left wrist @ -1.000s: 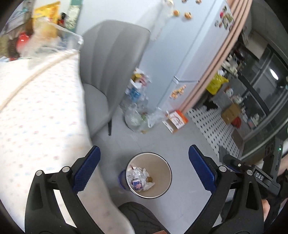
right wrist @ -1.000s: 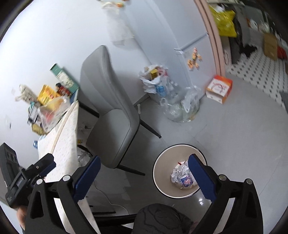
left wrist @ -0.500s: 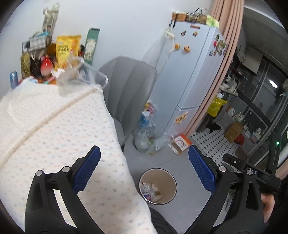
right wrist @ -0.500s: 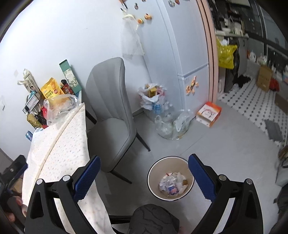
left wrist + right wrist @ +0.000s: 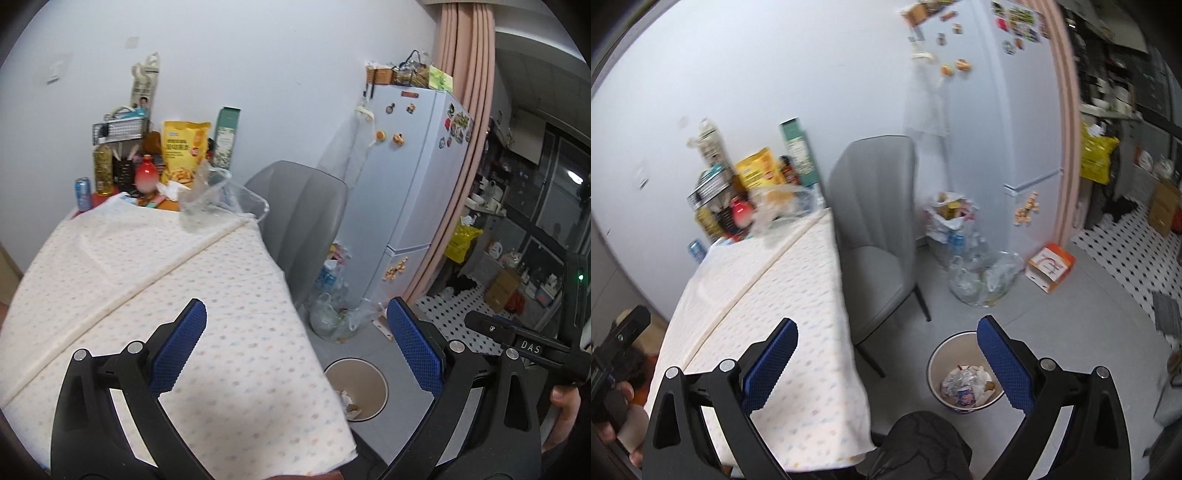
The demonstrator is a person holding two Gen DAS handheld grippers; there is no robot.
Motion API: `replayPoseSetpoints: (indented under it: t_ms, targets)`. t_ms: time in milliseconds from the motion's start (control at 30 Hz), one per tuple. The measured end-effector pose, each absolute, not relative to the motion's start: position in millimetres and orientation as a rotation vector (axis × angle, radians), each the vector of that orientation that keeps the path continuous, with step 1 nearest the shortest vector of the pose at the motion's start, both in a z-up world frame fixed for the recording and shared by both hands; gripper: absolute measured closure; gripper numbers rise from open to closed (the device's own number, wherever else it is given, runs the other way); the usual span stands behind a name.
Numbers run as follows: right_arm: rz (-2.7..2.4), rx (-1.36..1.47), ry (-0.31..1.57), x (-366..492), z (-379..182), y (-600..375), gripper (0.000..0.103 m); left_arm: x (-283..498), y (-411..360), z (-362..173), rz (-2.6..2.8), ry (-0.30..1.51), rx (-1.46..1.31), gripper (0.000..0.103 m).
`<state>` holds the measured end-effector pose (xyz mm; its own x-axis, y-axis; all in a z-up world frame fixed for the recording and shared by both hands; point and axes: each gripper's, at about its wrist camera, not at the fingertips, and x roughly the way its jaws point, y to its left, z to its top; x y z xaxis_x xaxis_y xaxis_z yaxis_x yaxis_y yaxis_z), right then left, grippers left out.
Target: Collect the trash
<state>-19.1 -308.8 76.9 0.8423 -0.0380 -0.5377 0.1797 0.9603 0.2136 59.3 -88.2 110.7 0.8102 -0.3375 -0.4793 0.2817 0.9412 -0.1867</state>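
A round beige trash bin (image 5: 936, 360) stands on the grey floor with crumpled wrappers (image 5: 966, 386) inside; in the left wrist view the bin (image 5: 373, 373) peeks out past the table's corner. My left gripper (image 5: 297, 350) hangs open over the table's near right corner, nothing between its blue pads. My right gripper (image 5: 886, 363) is open too, above the gap between table and bin, holding nothing. A clear crumpled plastic bag (image 5: 218, 201) lies at the table's far end.
The table wears a dotted cream cloth (image 5: 166, 295). Groceries and bottles (image 5: 147, 158) crowd its far end by the wall. A grey chair (image 5: 875, 229) stands beside it, then floor bags of bottles (image 5: 975, 266), an orange box (image 5: 1051, 264) and a white fridge (image 5: 406, 177).
Both grippers have risen and tilted up from looking down at the bin; the tabletop and wall now fill the views. Both stay open and hold nothing.
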Motion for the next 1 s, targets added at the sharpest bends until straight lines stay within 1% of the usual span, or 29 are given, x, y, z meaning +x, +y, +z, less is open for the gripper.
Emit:
replayPoseSetpoints:
  t_ms: [200, 467, 1000]
  targets:
    - [-0.053, 0.224, 0.543, -38.8, 86.1, -276.2, 0.008, 24.6, -65.7, 125.6, -0.265, 0.508, -0.088, 0.006]
    - [-0.005, 0.203, 0.522, -58.7, 88.9, -256.3, 0.008, -14.7, -44.5, 138.6, -0.22, 0.467, -0.087, 0.006]
    - [0.053, 0.108, 0.506, -80.3, 81.9, -227.1, 0.008, -41.8, -36.9, 124.1, -0.233, 0.457, -0.08, 0.006]
